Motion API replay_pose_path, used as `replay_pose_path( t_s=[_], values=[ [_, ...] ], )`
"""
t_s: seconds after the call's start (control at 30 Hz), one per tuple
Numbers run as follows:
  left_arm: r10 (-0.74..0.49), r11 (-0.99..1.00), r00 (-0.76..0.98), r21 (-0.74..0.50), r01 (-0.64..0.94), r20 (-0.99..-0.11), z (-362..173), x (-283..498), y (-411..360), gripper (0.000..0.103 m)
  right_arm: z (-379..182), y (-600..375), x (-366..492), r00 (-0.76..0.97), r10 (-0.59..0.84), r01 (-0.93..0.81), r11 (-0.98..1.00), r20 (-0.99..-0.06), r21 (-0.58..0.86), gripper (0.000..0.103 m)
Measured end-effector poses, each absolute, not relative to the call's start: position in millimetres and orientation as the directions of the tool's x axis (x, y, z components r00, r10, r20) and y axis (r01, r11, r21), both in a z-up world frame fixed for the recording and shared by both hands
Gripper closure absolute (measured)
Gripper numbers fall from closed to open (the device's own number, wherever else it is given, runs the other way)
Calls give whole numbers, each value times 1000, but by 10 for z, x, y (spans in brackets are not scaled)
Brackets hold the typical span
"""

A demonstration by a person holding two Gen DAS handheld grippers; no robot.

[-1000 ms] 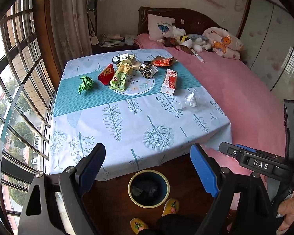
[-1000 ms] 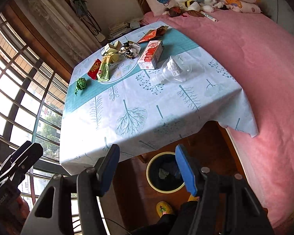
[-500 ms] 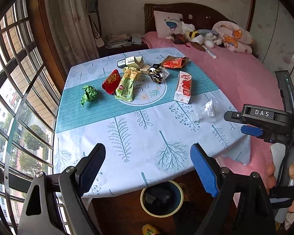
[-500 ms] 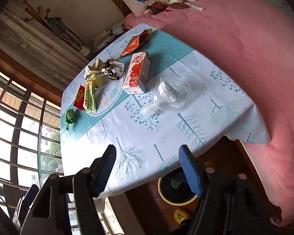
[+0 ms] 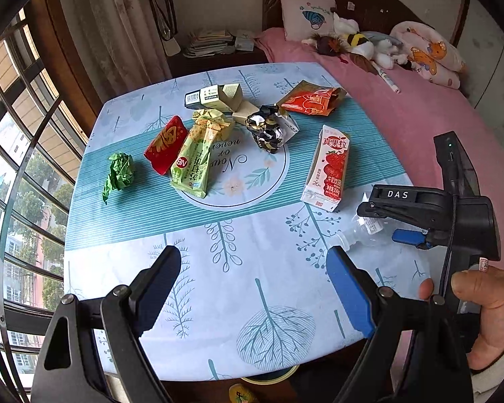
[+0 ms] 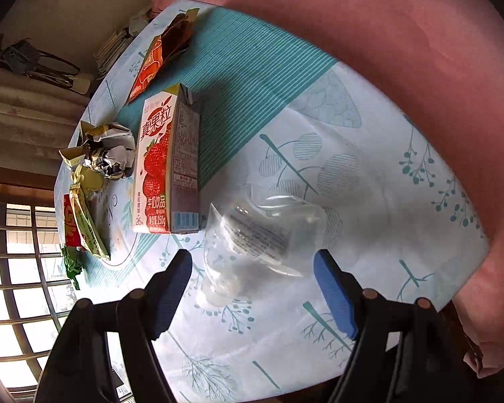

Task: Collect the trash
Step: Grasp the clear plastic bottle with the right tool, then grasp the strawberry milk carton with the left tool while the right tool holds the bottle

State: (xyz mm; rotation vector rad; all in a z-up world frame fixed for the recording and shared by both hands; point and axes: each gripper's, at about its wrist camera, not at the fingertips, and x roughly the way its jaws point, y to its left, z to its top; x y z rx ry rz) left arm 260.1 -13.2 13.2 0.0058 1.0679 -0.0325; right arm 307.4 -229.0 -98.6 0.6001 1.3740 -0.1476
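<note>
Litter covers a bedside table (image 5: 218,268): a clear plastic bottle (image 6: 258,235) lies on its side near the edge by the pink bed (image 5: 436,117), just beside a strawberry milk carton (image 6: 166,164). The right gripper (image 6: 252,288), jaws spread wide and holding nothing, hangs over the bottle, its fingers to either side. The left gripper (image 5: 252,288), equally open and empty, hovers above bare cloth. The risk: a thin, round bottle may squirt from a squeeze, roll off the edge, or nudge the carton.
</note>
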Motion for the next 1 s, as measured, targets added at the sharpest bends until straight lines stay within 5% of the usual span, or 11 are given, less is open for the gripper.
replay_pose_path(
  t_s=[0.2,0.3,0.43,0.93,1.0],
  values=[
    [2,1000,460,6,8,-888,46,2951,-354,16,-1130,-2256,3371,160,204,311,918,-966,245,26],
    [13,1000,452,10,-8,-892,-3,3125,-434,16,-1119,-2270,3432,161,244,215,937,-956,276,61],
    [-3,1000,425,-8,-11,-905,-111,3376,-554,16,-1097,-2412,3431,174,273,131,946,-946,297,67],
    [-35,994,260,-8,106,-965,-829,4259,-1237,16,-988,-2855,3239,183,342,68,931,-922,359,68],
    [-35,992,244,-5,125,-969,-898,4329,-1295,37,-1003,-2868,3219,179,343,65,931,-922,359,68]
  ],
)
